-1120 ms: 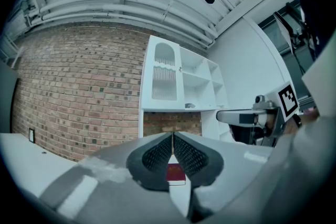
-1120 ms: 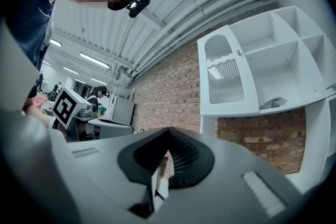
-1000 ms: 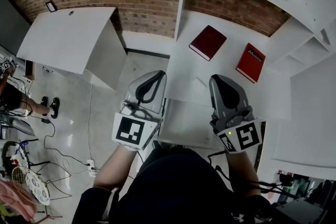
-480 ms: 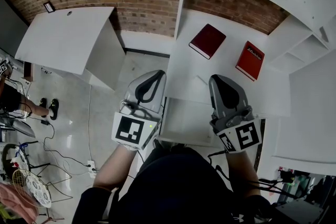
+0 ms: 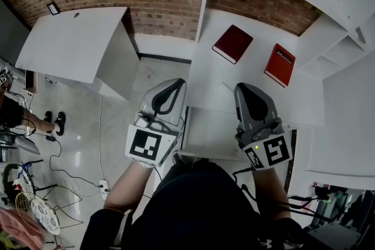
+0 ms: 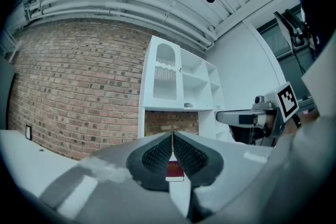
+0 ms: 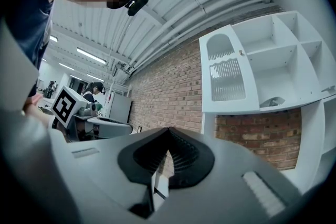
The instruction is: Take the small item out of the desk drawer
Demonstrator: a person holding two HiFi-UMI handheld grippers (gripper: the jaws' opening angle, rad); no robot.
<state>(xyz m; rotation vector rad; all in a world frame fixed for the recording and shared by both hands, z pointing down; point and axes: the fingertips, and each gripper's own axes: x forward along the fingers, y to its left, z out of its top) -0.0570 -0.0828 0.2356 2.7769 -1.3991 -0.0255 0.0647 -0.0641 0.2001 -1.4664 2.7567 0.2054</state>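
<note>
**Jaws shut and empty at the desk front**

The left gripper (image 6: pixel 172 139) and the right gripper (image 7: pixel 168 134) have their jaws pressed together on nothing. Both are level at the front edge of the white surface (image 5: pixel 246 82), with two red books (image 5: pixel 232 44) beyond. The small item shows nowhere. The pale panel (image 5: pixel 208 134) between them may be the drawer, so the step is unsettled.

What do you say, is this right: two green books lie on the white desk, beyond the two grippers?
Not quite: the books are red, not green. The head view shows a red book and a second red book lying on the white desk, beyond the left gripper and the right gripper.
</note>
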